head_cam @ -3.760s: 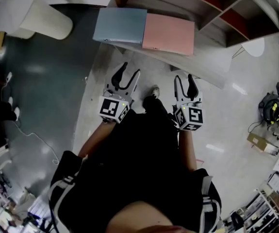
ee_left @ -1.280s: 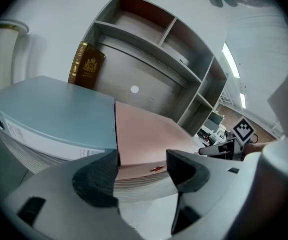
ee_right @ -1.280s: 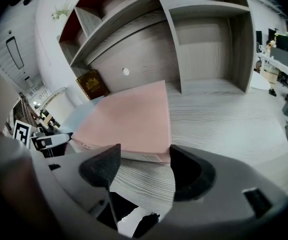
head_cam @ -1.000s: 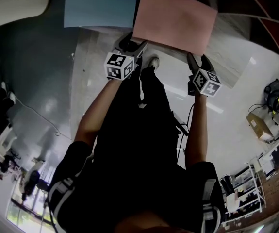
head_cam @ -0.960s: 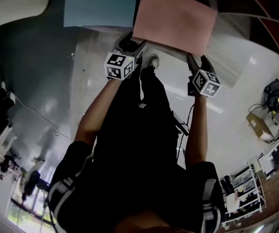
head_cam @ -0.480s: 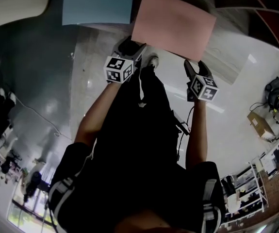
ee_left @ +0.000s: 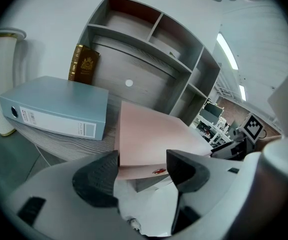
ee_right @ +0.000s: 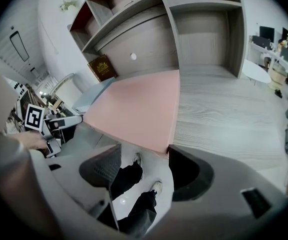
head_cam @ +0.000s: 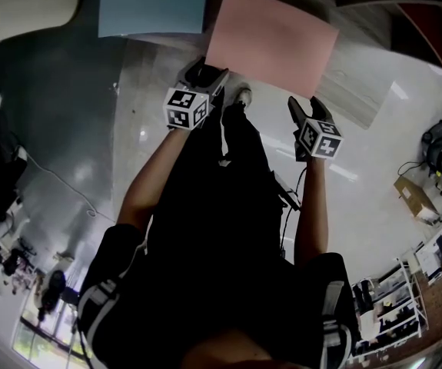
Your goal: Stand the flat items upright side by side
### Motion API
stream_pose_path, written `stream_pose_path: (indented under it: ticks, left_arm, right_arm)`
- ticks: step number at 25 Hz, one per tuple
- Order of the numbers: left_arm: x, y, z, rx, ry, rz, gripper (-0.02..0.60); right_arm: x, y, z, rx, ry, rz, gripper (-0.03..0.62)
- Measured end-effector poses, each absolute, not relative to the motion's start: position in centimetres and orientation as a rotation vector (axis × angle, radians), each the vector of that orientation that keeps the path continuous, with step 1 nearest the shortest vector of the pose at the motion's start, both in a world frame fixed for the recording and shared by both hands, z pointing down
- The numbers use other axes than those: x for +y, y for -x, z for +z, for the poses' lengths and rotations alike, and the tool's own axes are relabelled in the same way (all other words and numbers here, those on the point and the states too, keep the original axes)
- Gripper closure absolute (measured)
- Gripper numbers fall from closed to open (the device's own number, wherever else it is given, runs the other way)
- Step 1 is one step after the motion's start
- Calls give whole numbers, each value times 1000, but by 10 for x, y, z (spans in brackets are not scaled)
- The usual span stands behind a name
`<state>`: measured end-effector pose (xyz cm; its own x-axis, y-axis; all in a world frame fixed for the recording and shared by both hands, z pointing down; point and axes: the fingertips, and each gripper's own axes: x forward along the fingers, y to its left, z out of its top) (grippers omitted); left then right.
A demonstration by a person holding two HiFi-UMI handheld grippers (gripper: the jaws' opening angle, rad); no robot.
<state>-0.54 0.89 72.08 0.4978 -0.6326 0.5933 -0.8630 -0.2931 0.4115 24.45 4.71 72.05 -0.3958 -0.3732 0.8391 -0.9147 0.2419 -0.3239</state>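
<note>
Flat pink cardboard folder (head_cam: 270, 41) lying beside flat blue ring binder (head_cam: 153, 6) on grey wood-grain desk (head_cam: 355, 98), near edge overhanging, probably for easier grasping. Left gripper (head_cam: 204, 73) gaping around its corner, unclamped; right gripper (head_cam: 304, 108) gaping, just short of it.

Grey shelf unit (ee_left: 133, 59), glossy floor (head_cam: 136, 167)

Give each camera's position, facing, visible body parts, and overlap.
Head view: on the person's head, looking steeply down at pink binder and blue binder; shows torso, arms, left gripper, right gripper.
Left gripper view: rides the left gripper, faces the shelf unit across both binders; shows its open jaws.
Right gripper view: rides the right gripper, faces the shelf unit from the opposite side; shows its open jaws, the person's legs.
Shared: all three see the pink binder.
</note>
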Motion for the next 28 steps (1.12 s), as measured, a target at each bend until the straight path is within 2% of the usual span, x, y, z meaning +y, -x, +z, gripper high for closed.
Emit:
stream_pose_path:
  ticks: [7,18,28]
  left_arm:
    - [7,14,722,-1236,-1972,329,285]
    - [6,42,743,-1156,-1458,-232,258]
    - [3,25,764,-990,-1320,-425,253]
  right_arm:
    - [41,-250,711,-1899,-1198,1033,283]
    - [5,-237,694,-1950,-1257,941,283]
    - [8,-237,702,-1927,-1241,945,306]
